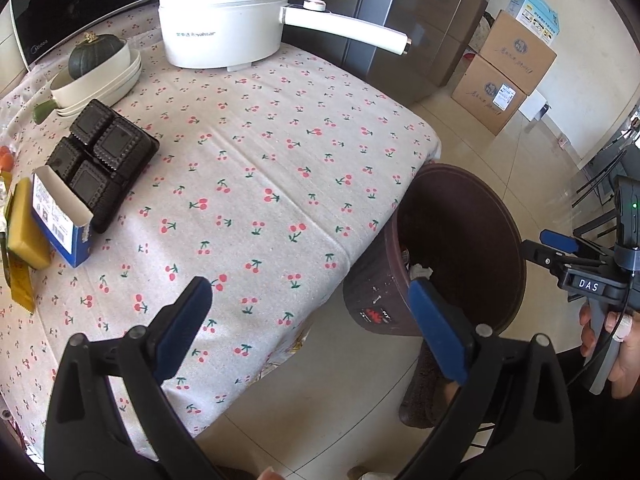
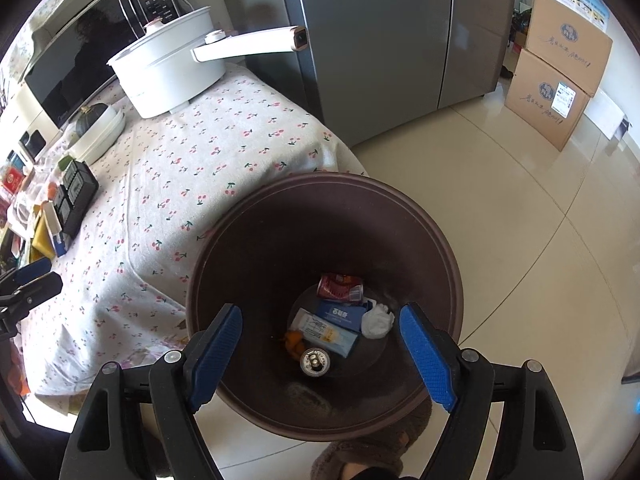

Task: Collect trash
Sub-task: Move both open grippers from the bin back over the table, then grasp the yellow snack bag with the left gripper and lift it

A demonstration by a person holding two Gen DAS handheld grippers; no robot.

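A dark brown trash bin [image 2: 248, 216] stands on the floor by the table's corner; it also shows in the left wrist view [image 1: 472, 208]. Inside lie a red can [image 2: 340, 286], a blue carton [image 2: 340, 314], a white crumpled tissue [image 2: 377, 322], a silver can [image 2: 315, 361] and orange peel [image 2: 294, 344]. My right gripper [image 2: 320, 356] is open and empty right above the bin. My left gripper [image 1: 312, 328] is open and empty over the table's near corner. On the table's left lie a blue-white open box [image 1: 60, 216], a black plastic tray [image 1: 104, 160] and yellow wrappers [image 1: 24, 236].
The table has a cherry-print cloth [image 1: 260, 152]. A white electric pot [image 1: 224, 16] with a long handle stands at the back, stacked white dishes with a green squash [image 1: 96, 68] beside it. A microwave [image 2: 80, 64], a grey fridge [image 2: 380, 40] and cardboard boxes [image 2: 560, 80] stand behind.
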